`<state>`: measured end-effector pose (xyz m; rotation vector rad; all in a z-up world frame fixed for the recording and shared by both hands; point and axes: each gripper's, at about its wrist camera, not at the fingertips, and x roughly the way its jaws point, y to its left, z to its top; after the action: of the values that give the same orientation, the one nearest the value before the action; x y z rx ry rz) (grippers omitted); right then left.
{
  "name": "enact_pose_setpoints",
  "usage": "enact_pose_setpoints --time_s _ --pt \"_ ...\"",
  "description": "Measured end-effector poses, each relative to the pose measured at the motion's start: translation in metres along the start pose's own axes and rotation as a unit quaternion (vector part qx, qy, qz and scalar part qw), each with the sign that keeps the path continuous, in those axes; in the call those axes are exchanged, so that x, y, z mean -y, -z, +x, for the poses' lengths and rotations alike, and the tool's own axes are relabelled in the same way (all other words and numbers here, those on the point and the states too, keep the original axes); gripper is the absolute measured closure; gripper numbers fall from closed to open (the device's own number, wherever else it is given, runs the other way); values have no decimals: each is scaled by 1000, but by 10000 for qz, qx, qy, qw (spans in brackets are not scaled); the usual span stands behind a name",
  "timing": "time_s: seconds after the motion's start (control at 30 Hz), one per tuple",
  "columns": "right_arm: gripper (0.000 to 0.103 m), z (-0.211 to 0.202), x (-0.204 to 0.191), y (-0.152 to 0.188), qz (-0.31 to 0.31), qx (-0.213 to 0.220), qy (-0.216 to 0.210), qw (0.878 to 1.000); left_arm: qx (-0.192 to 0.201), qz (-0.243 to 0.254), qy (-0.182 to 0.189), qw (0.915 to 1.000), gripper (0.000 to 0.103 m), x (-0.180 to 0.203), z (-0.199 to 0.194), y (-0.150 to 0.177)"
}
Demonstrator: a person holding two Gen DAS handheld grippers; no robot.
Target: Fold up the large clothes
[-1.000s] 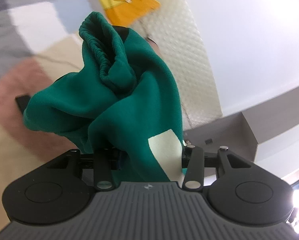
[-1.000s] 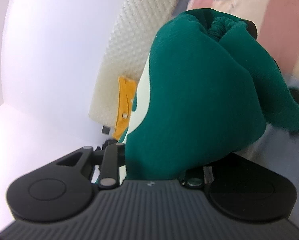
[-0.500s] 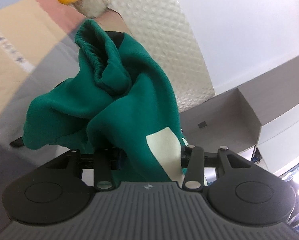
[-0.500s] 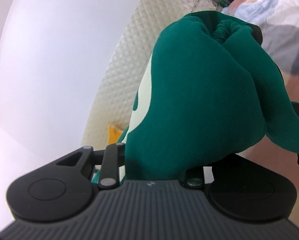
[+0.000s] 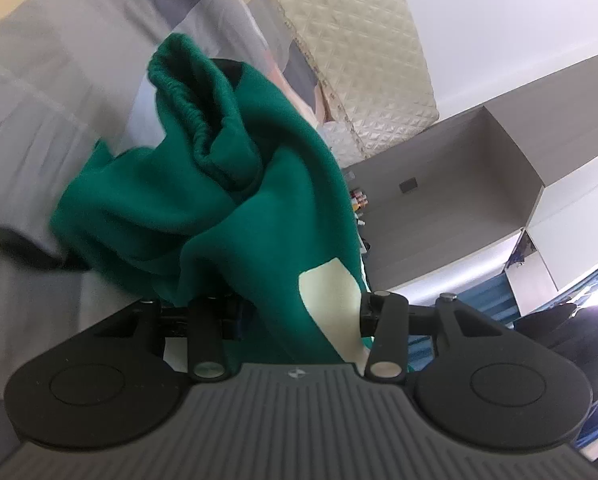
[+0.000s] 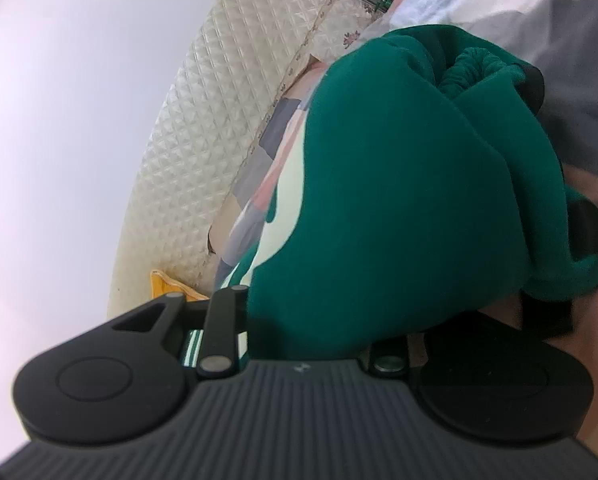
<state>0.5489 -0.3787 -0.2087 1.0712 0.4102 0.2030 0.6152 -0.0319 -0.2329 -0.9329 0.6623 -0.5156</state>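
A dark green garment point(image 5: 235, 200) with a pale cream patch point(image 5: 331, 296) and an elastic hem is bunched over my left gripper point(image 5: 235, 92). The cloth hides both fingers except a black tip at the top. The same green garment point(image 6: 399, 208) covers my right gripper point(image 6: 511, 80), with a gathered elastic hem near the tip. Both grippers are shut on the cloth and hold it lifted above the bed.
A patchwork bedspread point(image 5: 59, 60) in grey, beige and pink lies below. A cream quilted headboard point(image 5: 351, 40) stands behind it, also in the right wrist view point(image 6: 219, 100). A grey cabinet point(image 5: 459, 184) stands against the white wall. An orange item point(image 6: 163, 284) lies by the headboard.
Both grippers have swung across the bed while still holding the garment; the background has shifted from beige and pink patches to grey ones. The orange item has left the left wrist view.
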Motion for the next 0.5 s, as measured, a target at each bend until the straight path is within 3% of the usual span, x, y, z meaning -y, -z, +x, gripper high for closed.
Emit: enact_pose_setpoints --time_s 0.17,0.37,0.5 --pt "67 -11 8 21 -50 70 -66 9999 69 -34 96 9999 53 -34 14 -5" --pt "65 -13 27 28 222 0 -16 9998 -66 -40 98 9999 53 -45 9 5" --pt "64 -10 39 32 552 -22 74 9984 -93 -35 7 10000 47 -48 2 17"
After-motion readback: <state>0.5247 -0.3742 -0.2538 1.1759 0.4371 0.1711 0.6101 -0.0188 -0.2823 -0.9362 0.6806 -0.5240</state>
